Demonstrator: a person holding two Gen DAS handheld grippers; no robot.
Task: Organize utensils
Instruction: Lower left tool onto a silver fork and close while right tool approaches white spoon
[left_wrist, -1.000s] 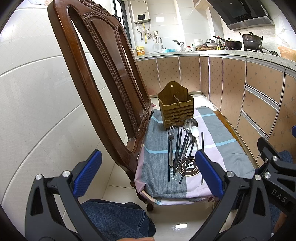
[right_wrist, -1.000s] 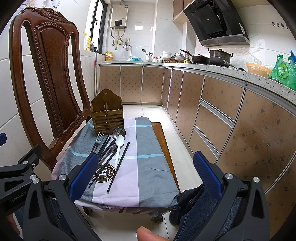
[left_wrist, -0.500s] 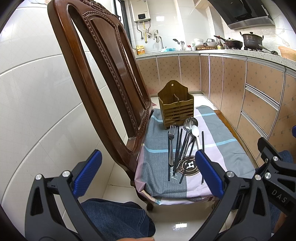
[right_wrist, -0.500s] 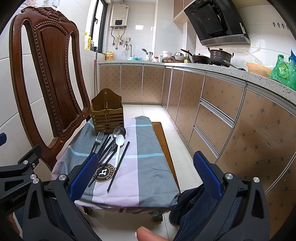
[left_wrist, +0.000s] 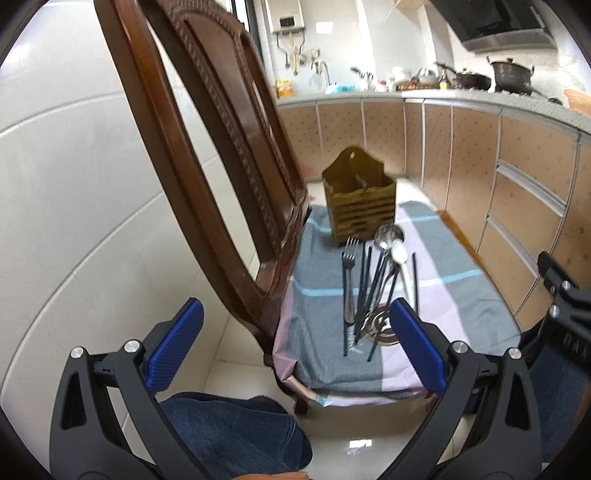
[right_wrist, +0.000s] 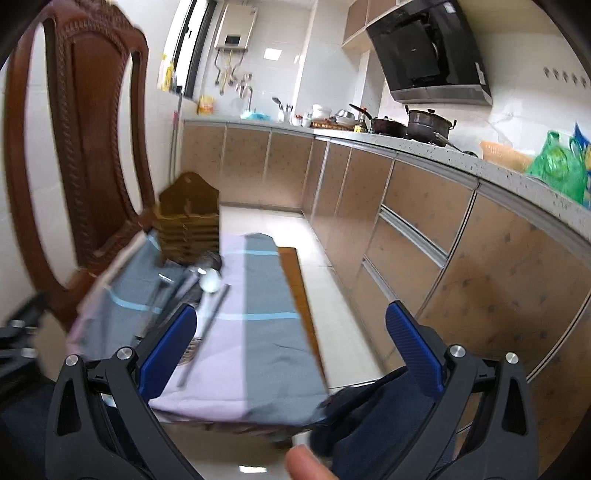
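Wooden chair (left_wrist: 207, 155) fills most of the left wrist view, w/ a grey and lilac cloth (left_wrist: 317, 317) over the seat. Left tongs (left_wrist: 295, 347) are released, blue pads (left_wrist: 173, 350) wide apart w/ nothing between, hanging in front of the seat edge. On the cloth: fork (left_wrist: 347, 280), dark chopsticks (left_wrist: 365, 288), a metal spoon (left_wrist: 388, 236) and a white spoon (left_wrist: 399, 254), all lying in a loose bunch, bowls pointing at the brown slatted caddy (left_wrist: 358, 206) standing at the far end of the seat. Denim leg (left_wrist: 229, 432) below. Right wrist view is pretty blurry tbh. Right tongs (right_wrist: 291, 347) also released, nothing in them, over the near right part of the cloth (right_wrist: 258, 332). Utensils (right_wrist: 199, 291) sit left of centre, just by the left pad, caddy (right_wrist: 188, 225) behind them. Kitchen worktop (right_wrist: 443, 151) runs along the right w/ pots (right_wrist: 428, 123) and a green bag (right_wrist: 557, 166). Fingertip (right_wrist: 306, 465) at the bottom edge.
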